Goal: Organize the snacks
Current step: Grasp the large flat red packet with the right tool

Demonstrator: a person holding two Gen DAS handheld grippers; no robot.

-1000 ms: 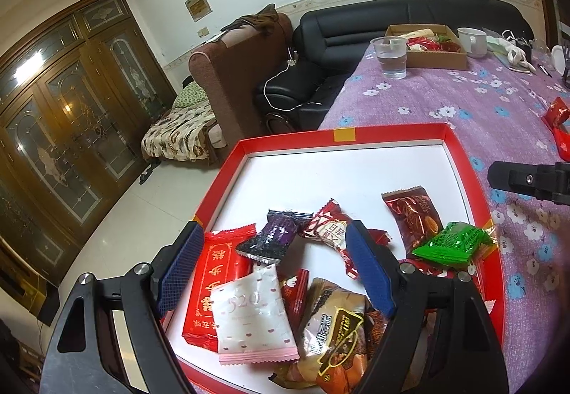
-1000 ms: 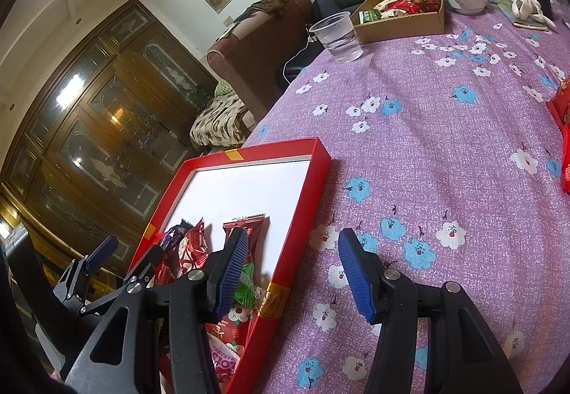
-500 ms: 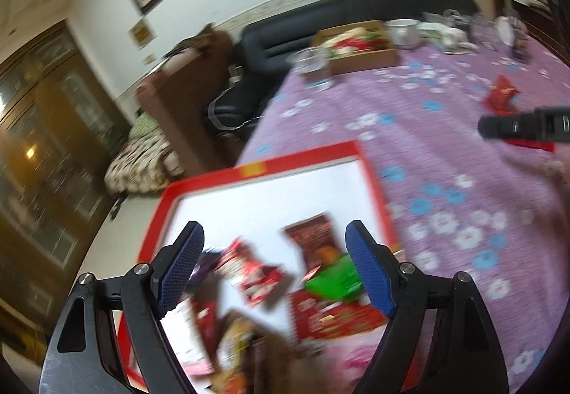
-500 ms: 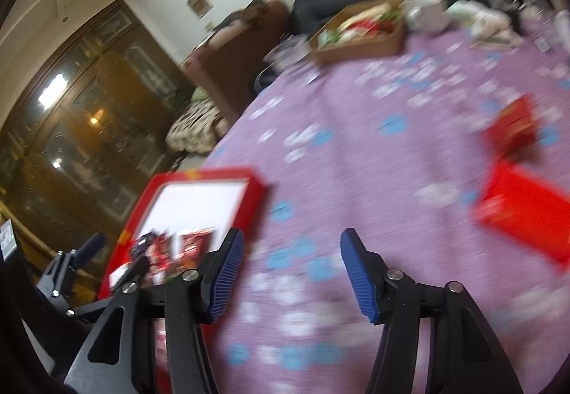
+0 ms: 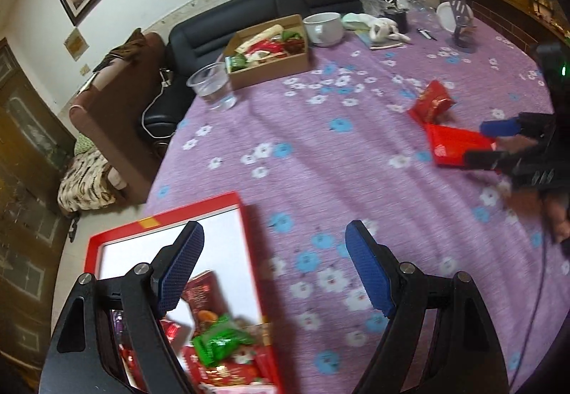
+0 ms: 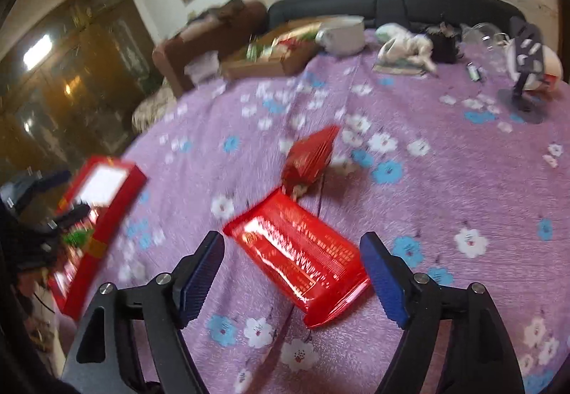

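A flat red snack packet (image 6: 299, 253) lies on the purple flowered tablecloth between the open fingers of my right gripper (image 6: 295, 272), untouched. A smaller red packet (image 6: 311, 158) lies just beyond it. Both show in the left wrist view, the flat one (image 5: 457, 146) and the small one (image 5: 433, 103), with my right gripper (image 5: 495, 142) over the flat one. My left gripper (image 5: 276, 272) is open and empty, above the right edge of the red tray (image 5: 249, 244), which holds several snacks, among them a green packet (image 5: 221, 340).
At the table's far side stand a cardboard box of snacks (image 5: 270, 51), a plastic cup of water (image 5: 212, 85), a white mug (image 5: 324, 28), a cloth (image 5: 381, 26) and a black stand (image 5: 461, 23). A black sofa (image 5: 285, 1) is behind.
Both grippers swung right, away from the tray. My right gripper has moved over the flat red packet, which now lies between its fingers. Both stay open.
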